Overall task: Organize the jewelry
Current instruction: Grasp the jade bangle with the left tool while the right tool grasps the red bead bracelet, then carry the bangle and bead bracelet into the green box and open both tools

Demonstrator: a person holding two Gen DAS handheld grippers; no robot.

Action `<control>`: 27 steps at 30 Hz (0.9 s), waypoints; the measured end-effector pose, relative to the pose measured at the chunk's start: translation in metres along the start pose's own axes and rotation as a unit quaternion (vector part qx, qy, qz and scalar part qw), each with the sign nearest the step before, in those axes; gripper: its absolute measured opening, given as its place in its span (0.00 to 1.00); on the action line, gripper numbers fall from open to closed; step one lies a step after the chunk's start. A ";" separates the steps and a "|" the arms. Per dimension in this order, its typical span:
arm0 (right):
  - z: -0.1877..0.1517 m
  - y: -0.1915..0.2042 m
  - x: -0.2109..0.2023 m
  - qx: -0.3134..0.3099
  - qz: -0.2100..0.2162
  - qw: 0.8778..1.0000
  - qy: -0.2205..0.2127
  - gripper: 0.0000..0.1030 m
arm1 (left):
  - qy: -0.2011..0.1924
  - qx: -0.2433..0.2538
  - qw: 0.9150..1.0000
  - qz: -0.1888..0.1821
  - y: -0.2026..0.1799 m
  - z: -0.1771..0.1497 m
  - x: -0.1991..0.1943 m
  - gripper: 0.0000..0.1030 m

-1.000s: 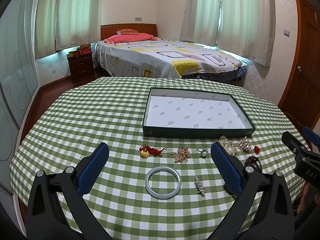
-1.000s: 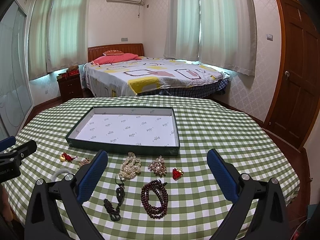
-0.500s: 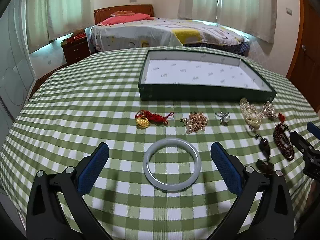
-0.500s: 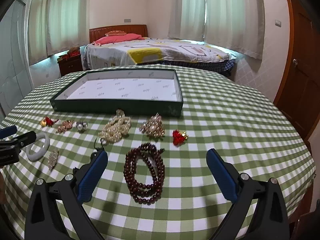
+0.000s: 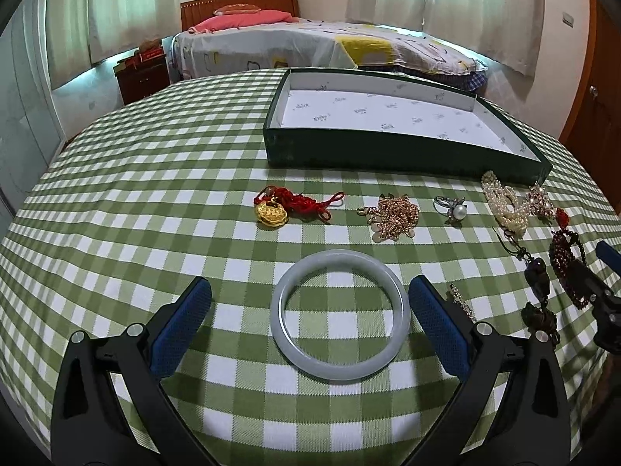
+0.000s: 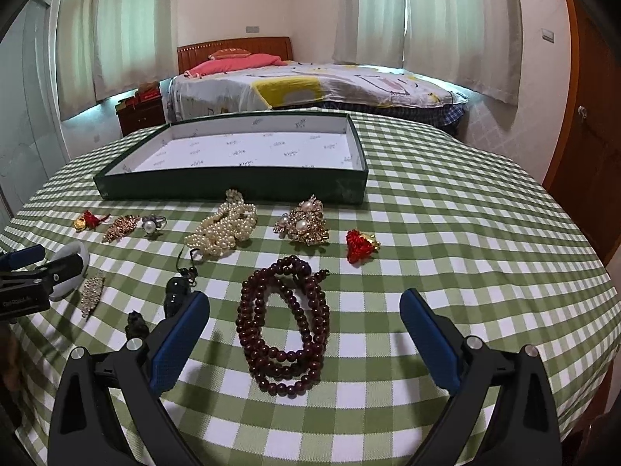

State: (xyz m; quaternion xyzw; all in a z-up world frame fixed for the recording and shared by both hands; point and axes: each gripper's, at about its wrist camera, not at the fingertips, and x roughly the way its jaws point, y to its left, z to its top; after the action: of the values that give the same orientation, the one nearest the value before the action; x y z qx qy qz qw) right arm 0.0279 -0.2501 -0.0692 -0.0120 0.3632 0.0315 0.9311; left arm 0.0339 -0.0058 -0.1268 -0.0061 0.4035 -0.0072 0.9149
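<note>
A pale jade bangle lies flat on the green checked cloth between the fingers of my open left gripper. My open right gripper stands around a dark red bead necklace. Beyond them lie a gold lock charm on red cord, a rose-gold chain, a pearl ring, a pearl strand, a gold brooch and a small red charm. The dark green tray with a white lining stands behind them.
A rhinestone hair clip and a black cord pendant lie between the two grippers. The round table's edge drops off at the right. A bed and a nightstand stand beyond the table.
Both grippers have moved down and forward toward the table. The bangle now sits between the left fingers and the bead necklace between the right fingers. Both stay open.
</note>
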 end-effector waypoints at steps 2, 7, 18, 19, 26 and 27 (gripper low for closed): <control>0.000 0.001 0.004 -0.003 0.001 1.000 0.006 0.91 | 0.005 -0.002 1.000 0.000 0.000 -0.001 0.004 0.96; -0.001 -0.003 0.013 0.004 0.009 1.000 0.019 0.67 | 0.002 -0.008 1.000 -0.006 0.000 0.000 0.003 0.96; -0.005 -0.008 0.008 0.012 0.019 1.000 0.007 0.35 | 0.002 0.002 1.000 0.008 -0.006 -0.004 0.001 0.95; -0.005 -0.010 0.008 0.015 0.022 1.000 0.006 0.31 | 0.001 0.002 1.000 0.007 -0.006 -0.005 0.000 0.92; -0.006 -0.012 0.006 0.022 0.027 0.999 0.004 0.22 | -0.013 0.019 1.000 -0.007 -0.012 -0.010 -0.009 0.67; -0.006 -0.012 0.006 0.022 0.028 0.999 0.004 0.21 | -0.013 0.020 1.000 -0.008 -0.012 -0.010 -0.010 0.67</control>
State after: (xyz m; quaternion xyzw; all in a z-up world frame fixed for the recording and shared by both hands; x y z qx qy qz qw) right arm 0.0289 -0.2619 -0.0779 0.0189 0.3673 0.0494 0.9286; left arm 0.0196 -0.0177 -0.1265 0.0091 0.3911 -0.0226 0.9200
